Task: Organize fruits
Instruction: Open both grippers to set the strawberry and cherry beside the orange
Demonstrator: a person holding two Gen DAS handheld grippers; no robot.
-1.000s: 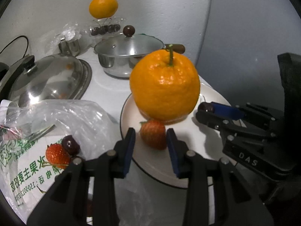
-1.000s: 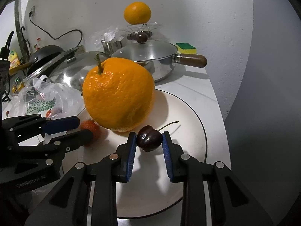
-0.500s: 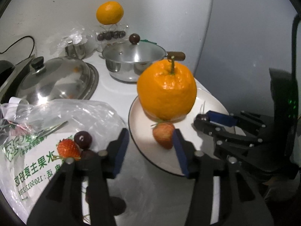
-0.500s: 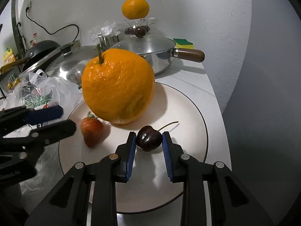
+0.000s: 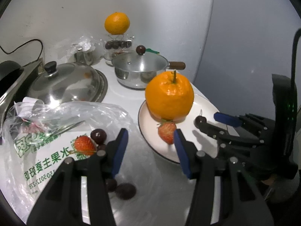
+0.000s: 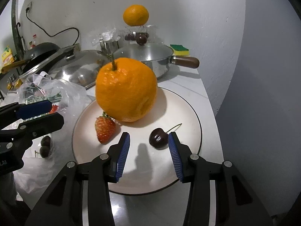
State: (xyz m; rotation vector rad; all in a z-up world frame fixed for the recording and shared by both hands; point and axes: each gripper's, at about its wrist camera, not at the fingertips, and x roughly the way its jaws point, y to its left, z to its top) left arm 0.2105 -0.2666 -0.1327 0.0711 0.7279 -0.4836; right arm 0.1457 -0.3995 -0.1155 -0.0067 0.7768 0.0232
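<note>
Beside the orange [image 6: 126, 92] on the plate [image 6: 188, 111], the right gripper [image 6: 148, 143] was opening — cherry [image 6: 158, 138] released (left gripper [image 5: 148, 143] empty too); next, more fruit from the bag [image 5: 56, 131].

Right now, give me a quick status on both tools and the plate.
Left tool open, empty. Right tool opening, cherry released. Plate holds orange, strawberry, cherry. Nothing blocking.

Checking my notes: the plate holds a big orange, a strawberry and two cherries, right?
Not quite: the plate holds the big orange, the strawberry and only one cherry, as the right wrist view shows.
</note>
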